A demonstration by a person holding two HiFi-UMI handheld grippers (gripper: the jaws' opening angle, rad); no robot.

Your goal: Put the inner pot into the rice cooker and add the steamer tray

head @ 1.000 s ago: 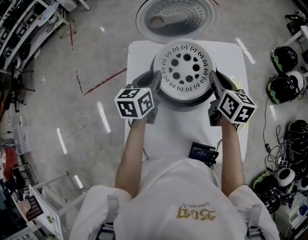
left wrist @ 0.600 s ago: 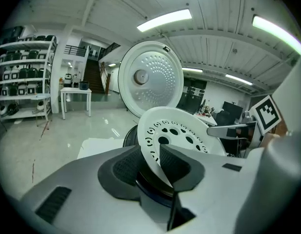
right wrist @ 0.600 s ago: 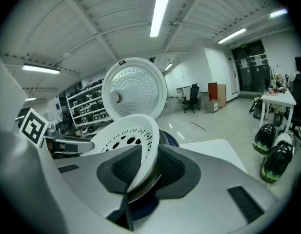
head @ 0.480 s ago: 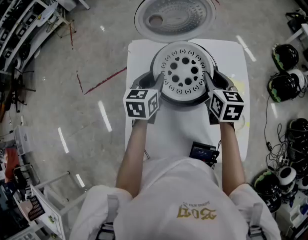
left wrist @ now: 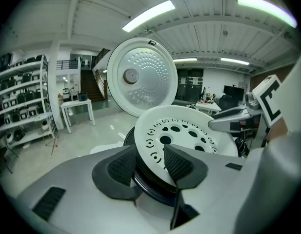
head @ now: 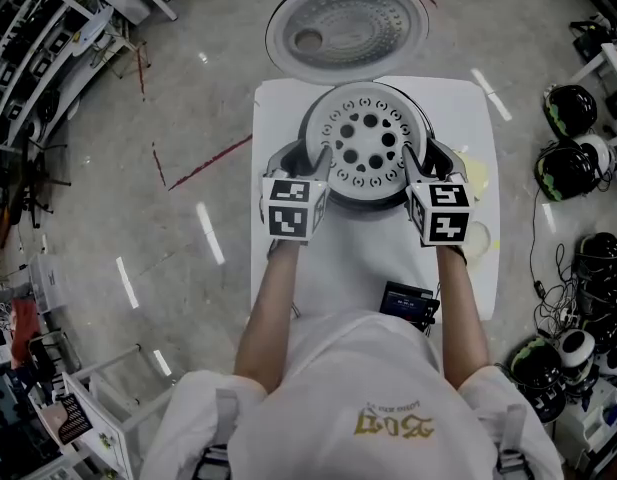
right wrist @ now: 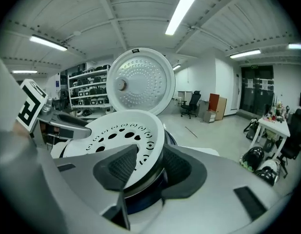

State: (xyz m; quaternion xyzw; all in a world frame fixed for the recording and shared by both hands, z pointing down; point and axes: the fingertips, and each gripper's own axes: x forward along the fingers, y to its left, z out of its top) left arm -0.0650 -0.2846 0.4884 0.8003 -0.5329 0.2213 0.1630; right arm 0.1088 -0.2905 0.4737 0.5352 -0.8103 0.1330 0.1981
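Note:
The white perforated steamer tray (head: 366, 146) lies flat on top of the rice cooker (head: 371, 202), whose round lid (head: 346, 28) stands open behind it. It hides whatever is inside the cooker. My left gripper (head: 303, 160) is at the tray's left edge and my right gripper (head: 428, 160) at its right edge. In the left gripper view the tray (left wrist: 179, 135) has its rim between the jaws of the left gripper (left wrist: 149, 162), which are opening, the pads off it. The right gripper view shows the same: the tray's (right wrist: 121, 135) rim sits between the opening jaws of the right gripper (right wrist: 145, 167).
The cooker stands on a small white table (head: 338, 278) with a black device (head: 406, 306) near its front edge. Helmets (head: 568, 168) and cables lie on the floor to the right. Shelving (head: 28, 58) lines the far left.
The tray has sunk onto the cooker. Both grippers have rolled, their marker cubes drawing inward, and both pairs of jaws have opened off the tray's rim.

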